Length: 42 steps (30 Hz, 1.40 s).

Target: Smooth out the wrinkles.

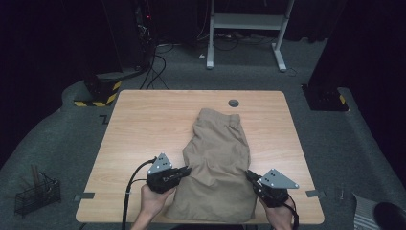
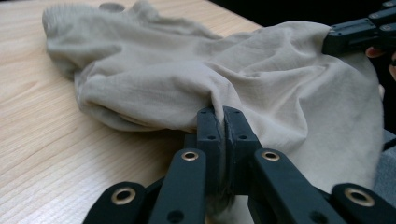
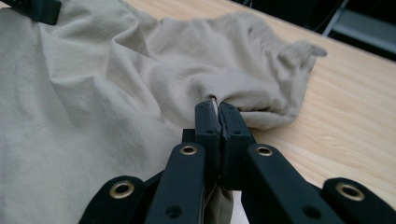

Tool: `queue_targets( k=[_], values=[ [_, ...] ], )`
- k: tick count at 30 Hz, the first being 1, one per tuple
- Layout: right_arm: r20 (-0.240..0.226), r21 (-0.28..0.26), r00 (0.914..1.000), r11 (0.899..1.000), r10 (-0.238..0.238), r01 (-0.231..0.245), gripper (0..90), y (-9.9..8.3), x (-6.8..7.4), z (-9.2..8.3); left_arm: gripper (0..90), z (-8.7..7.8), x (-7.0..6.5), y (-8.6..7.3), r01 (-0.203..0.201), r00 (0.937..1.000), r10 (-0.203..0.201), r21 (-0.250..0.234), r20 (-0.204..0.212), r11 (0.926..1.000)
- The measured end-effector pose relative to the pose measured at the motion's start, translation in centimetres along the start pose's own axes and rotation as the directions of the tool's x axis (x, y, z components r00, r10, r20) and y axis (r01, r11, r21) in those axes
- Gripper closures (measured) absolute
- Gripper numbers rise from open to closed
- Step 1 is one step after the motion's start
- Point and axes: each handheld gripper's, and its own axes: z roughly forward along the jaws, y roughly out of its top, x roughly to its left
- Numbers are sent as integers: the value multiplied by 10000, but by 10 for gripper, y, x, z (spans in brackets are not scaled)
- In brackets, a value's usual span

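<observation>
A pair of beige shorts is pinched at each near side between the closed fingers of the left gripper and right gripper, with its folding across the wooden surface judged barely begun.

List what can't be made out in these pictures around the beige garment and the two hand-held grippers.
- High view: the beige garment's near hem is cut off by the bottom edge.
- High view: both pinch points are too small to read; the left hand-held gripper and right hand-held gripper cover them.
- Left gripper view: the cloth held between the pads is hidden by the jaws.
- High view: contents of the wire basket are too dark and small.
</observation>
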Motion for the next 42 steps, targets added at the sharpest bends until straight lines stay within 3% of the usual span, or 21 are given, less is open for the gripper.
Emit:
queue_targets(
  k=[4, 7, 9, 11, 13, 14, 17, 21, 24, 27, 31, 42],
  values=[
    [112, -595, 9995, 9978, -301, 307, 881, 7, 8, -26, 864, -23, -22, 13, -278, 9991, 298, -619, 311, 9977],
    [316, -1256, 9984, 9908, -477, 513, 881, 19, 13, -49, 864, -41, -38, 33, -599, 9965, 667, -1248, 511, 9904],
    [434, -1614, 9980, 9855, -463, 527, 881, 27, 11, -59, 864, -44, -39, 45, -588, 9960, 685, -1555, 581, 9861],
    [670, -1886, 9968, 9805, -434, 554, 881, 37, 3, -59, 864, -34, -30, 62, -606, 9968, 686, -1737, 408, 9829],
    [707, -1877, 9973, 9817, -195, 325, 880, 43, -9, -48, 864, -16, -12, 74, -243, 9983, 327, -1679, 477, 9855],
    [572, -1755, 9983, 9845, 128, -26, 880, 45, -21, -37, 864, -8, -5, 78, -109, 9991, 173, -1606, 385, 9870],
    [476, -1194, 9954, 9899, 827, -766, 881, 45, -49, -4, 865, 23, 24, 84, 382, 9992, -396, -1096, -107, 9932],
    [553, -413, 9906, 9916, 1248, -1226, 881, 38, -70, 31, 865, 54, 54, 80, 891, 9923, -925, -436, -820, 9951],
    [622, -66, 9870, 9889, 1485, -1484, 881, 33, -80, 50, 865, 68, 66, 76, 892, 9888, -900, -120, -1190, 9959],
    [720, 198, 9855, 9877, 1536, -1554, 882, 30, -86, 63, 865, 79, 75, 74, 1045, 9856, -1024, 84, -1342, 9945],
    [870, 479, 9827, 9846, 1638, -1683, 882, 26, -93, 79, 865, 93, 84, 73, 963, 9837, -903, 312, -1553, 9949],
    [1245, 736, 9700, 9730, 2088, -2189, 880, 14, -108, 108, 864, 120, 100, 69, 1256, 9751, -1129, 562, -1906, 9905]
  ],
)
